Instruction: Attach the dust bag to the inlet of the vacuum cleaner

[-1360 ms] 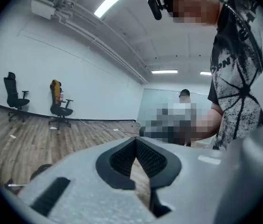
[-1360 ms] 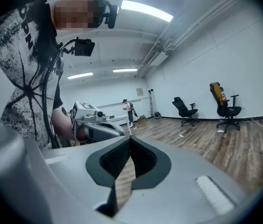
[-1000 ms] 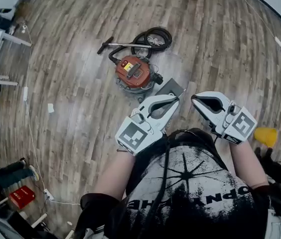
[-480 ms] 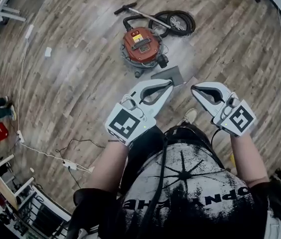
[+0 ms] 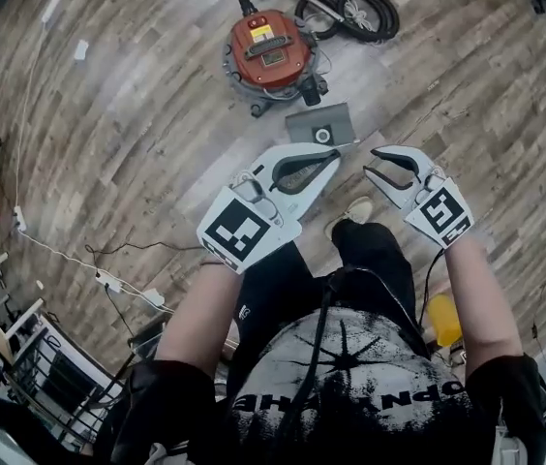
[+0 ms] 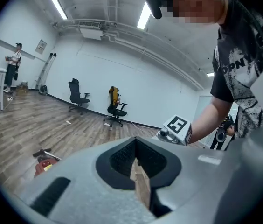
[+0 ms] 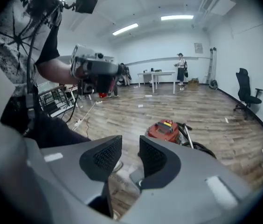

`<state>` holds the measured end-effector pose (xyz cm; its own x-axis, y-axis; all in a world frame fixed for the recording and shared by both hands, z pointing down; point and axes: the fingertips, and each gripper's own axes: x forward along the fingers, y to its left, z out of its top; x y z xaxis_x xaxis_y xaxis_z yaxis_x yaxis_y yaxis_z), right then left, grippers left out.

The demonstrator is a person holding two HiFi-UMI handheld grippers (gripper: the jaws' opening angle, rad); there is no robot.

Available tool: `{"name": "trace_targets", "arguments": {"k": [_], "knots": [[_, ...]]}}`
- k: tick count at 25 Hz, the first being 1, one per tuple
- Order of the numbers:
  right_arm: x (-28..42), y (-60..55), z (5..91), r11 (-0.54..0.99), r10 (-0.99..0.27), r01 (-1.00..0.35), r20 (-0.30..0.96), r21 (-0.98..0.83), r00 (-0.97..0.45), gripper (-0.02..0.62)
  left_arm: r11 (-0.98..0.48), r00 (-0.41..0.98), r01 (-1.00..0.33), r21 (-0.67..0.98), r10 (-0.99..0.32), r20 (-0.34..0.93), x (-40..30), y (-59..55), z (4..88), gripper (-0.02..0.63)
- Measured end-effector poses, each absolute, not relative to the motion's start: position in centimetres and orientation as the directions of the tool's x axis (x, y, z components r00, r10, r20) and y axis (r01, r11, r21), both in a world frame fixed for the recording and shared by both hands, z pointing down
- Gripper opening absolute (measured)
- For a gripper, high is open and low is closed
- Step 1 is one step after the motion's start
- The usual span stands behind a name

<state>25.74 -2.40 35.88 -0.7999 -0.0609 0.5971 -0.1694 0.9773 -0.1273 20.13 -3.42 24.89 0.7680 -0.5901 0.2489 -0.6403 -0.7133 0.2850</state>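
Presently observed: approach stage; neither tool touches the dust bag (image 5: 312,122), and it is not yet attached.
Left gripper (image 5: 334,156): jaws pressed together, nothing between them; its own view shows only floor (image 5: 137,134) beyond the pads.
Right gripper (image 5: 371,161): jaws have just been opening and stand apart, with nothing between them; it is aimed down toward the bag.
Bag location: flat on the floor, just beside the red vacuum cleaner (image 5: 273,46), on the person's side, ahead of both tools.
Bag orientation: long axis runs roughly left to right in the head view, slightly tilted; the round collar (image 5: 323,136) faces up, near the edge closest to the person.
Inlet: a dark fitting low on the canister faces the bag; whether it is the inlet cannot be confirmed.
Risk one: the bag lies flush, so a jaw may skid it along the boards rather than get under an edge.
Risk two: gripping the soft body instead of the collar could crumple or tear it.
Risk three: the canister may roll away when the collar is pushed on.
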Motion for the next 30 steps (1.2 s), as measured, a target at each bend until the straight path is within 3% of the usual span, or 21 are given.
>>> {"name": "trace_targets", "arguments": {"k": [7,16,24,30], "knots": [[26.2,-3.1,63.0,0.981,0.000,-0.146,0.761,-0.125,-0.649,0.175,-0.794,0.832,-0.546,0.266,-0.476,0.287,20.4,-7.4,42.2,0.002],[29.6,-1.7,98.9,0.992,0.124,0.066,0.934,-0.108,-0.335,0.212,-0.868,0.851,-0.436,0.239,-0.311,0.423,22.0,-9.6,66.6,0.002],[32.5,-1.4,108.5,0.972,0.105,0.228,0.978,-0.062,-0.179,0.195,-0.827,0.819,-0.479,0.294,-0.302,0.488,22.3,-7.1,74.9,0.002],[31.8,-1.9,110.8,0.976,0.070,0.214,0.983,-0.033,-0.167,0.175,-0.797,0.811,-0.500,0.339,-0.293,0.507,22.1,-6.1,77.3,0.002]]}}
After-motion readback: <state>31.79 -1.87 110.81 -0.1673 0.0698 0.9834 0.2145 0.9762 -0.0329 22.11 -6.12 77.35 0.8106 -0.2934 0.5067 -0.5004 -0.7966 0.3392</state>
